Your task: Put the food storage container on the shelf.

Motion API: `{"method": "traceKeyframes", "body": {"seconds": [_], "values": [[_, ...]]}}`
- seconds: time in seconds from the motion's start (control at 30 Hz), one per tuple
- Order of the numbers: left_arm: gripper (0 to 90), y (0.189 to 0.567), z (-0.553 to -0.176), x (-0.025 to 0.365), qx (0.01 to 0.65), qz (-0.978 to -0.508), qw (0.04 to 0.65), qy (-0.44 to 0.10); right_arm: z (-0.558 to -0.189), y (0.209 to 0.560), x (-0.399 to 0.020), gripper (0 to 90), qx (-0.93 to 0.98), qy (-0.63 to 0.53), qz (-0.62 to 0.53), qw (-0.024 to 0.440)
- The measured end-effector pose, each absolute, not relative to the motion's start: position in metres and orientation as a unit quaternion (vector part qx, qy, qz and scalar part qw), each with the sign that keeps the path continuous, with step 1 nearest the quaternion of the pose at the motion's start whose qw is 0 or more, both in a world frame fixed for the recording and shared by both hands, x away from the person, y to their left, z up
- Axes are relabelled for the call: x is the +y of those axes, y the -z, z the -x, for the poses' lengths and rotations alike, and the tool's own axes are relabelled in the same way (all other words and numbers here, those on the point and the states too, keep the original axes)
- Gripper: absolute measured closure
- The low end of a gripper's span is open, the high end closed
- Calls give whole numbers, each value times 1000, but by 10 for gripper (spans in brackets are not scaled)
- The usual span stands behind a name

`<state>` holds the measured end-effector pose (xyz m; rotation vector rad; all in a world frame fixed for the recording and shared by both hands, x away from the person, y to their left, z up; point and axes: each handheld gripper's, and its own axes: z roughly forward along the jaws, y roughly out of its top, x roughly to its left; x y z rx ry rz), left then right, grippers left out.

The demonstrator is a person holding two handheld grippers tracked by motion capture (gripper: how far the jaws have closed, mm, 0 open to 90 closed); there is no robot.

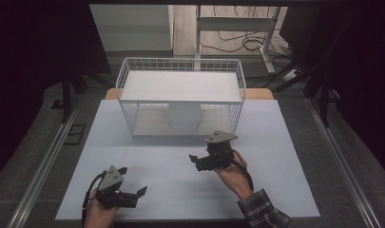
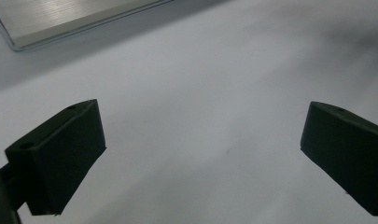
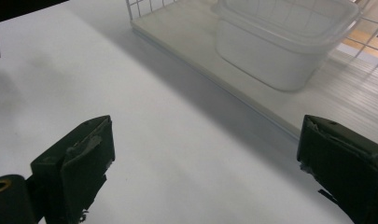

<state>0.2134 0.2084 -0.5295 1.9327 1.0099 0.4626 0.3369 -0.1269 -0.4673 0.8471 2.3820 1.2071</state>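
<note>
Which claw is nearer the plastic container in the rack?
Right. The right claw sits just before the rack's open front, near the container; the left claw is farther back.

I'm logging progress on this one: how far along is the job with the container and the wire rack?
Done, it seems: the translucent container sits on the lower shelf of the wire rack. In hand: nothing; the right gripper and left gripper are open over the table. Left: nothing visibly outstanding.

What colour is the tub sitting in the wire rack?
Translucent white tub; clearest in the right gripper view.
</note>
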Motion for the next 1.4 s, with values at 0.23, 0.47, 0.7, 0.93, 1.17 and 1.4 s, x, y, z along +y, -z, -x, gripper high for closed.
{"method": "traceKeyframes", "body": {"seconds": [0.23, 0.47, 0.7, 0.93, 1.17, 1.4], "values": [[0, 530, -213, 207, 402, -783, 437, -184, -325, 469, -142, 24, 834, -428, -304, 169], [0, 530, -213, 207, 400, -783, 441, -180, -313, 473, -155, 2, 829, -429, -312, 174], [0, 530, -212, 207, 396, -787, 436, -181, -302, 479, -166, 0, 832, -425, -312, 173], [0, 529, -210, 209, 395, -790, 428, -191, -292, 483, -177, 0, 832, -421, -317, 172], [0, 528, -207, 214, 399, -787, 429, -192, -280, 482, -188, 0, 826, -425, -327, 171], [0, 528, -203, 218, 404, -786, 427, -190, -269, 482, -200, 0, 823, -429, -328, 177]]}}
